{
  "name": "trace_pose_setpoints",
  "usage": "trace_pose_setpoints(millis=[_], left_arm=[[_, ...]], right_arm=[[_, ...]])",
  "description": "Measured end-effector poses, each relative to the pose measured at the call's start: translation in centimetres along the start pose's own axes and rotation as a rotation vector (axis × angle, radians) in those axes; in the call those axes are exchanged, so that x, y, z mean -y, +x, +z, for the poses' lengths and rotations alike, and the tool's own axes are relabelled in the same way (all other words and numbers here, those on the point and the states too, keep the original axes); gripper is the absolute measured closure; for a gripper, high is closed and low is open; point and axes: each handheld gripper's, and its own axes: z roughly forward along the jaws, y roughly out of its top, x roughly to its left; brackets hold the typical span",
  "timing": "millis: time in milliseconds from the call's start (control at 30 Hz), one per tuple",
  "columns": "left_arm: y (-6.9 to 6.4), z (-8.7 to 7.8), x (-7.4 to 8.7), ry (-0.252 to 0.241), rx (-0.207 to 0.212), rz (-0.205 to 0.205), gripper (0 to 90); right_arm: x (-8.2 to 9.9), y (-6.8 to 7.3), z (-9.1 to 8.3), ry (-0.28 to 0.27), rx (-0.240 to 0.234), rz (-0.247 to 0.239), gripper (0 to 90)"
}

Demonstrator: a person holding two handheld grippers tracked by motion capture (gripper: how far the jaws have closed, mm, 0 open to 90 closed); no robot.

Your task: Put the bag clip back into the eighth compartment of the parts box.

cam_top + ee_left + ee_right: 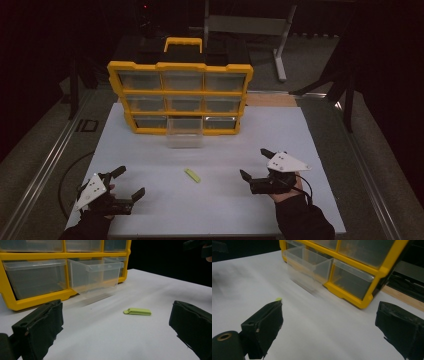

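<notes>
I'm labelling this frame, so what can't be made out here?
- Green clip: right gripper view, all but its tip hidden behind that gripper's own jaw.
- Pulled-out drawer: right gripper view, front blurred.
- Closed drawers' contents: high view, too dim and small inside the organizer.

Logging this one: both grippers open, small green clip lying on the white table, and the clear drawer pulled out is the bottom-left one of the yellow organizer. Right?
Not quite: the pulled-out clear plastic drawer is the bottom-middle one of the yellow organizer, as the high view shows. The rest holds: left gripper and right gripper open, small green clip lying on the white table.
</notes>
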Motion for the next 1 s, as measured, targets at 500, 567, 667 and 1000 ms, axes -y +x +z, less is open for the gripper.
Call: trace_pose_setpoints(millis=[500, 567, 667, 1000], left_arm=[[-0.1, -0.2, -0.2, -0.013, -0.004, -0.007, 0.0], [-0.1, -0.2, -0.2, -0.011, -0.002, -0.010, 0.0], [-0.1, -0.1, -0.2, -0.010, -0.001, -0.012, 0.0], [-0.1, -0.2, -0.2, -0.008, 0.002, -0.015, 0.0]], right_arm=[[-1.3, 1.5, 2.3, 0.012, -0.051, -0.041, 7.4], [-1.4, 1.7, 2.6, 0.014, -0.056, -0.042, 7.4], [-1.6, 2.0, 3.0, 0.017, -0.065, -0.047, 7.4], [-2.5, 3.9, 5.9, 0.043, -0.116, -0.075, 7.5]])
